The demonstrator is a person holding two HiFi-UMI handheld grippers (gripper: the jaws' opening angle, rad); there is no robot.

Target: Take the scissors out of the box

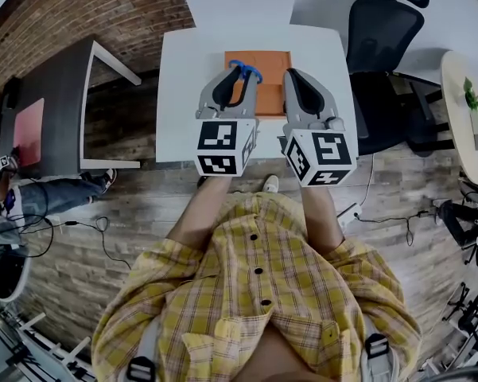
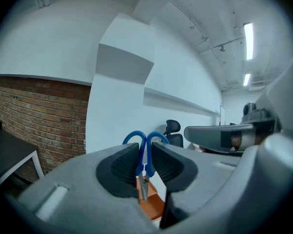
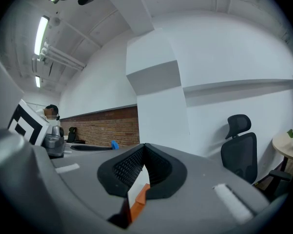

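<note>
A person in a yellow plaid shirt [image 1: 254,293] stands at the near edge of a white table [image 1: 187,94], one gripper in each hand, both pointing away toward the far side. The L gripper [image 1: 240,74] is clamped on the blue-handled scissors [image 1: 245,70]. Its dark ribbed pads [image 2: 122,167] press the two handle loops together from either side, so the jaws stand only a little apart, w/ the loops sticking up past the tips and the metal blades hanging down between the pads. The scissors sit over the far-left part of the orange box [image 1: 269,62], which lies flat on the table's far half. Whether the blade tip is fully clear of the box can't be told from any view.

The R gripper [image 1: 293,76] is just beside the L one, over the box's right edge. Its jaws are closed tip to tip w/ nothing between them, and only a sliver of table and an orange box edge show below the pads.

A black office chair [image 1: 382,38] stands to the table's right, and a dark table [image 1: 56,102] stands at left near a brick wall [image 2: 34,116].
</note>
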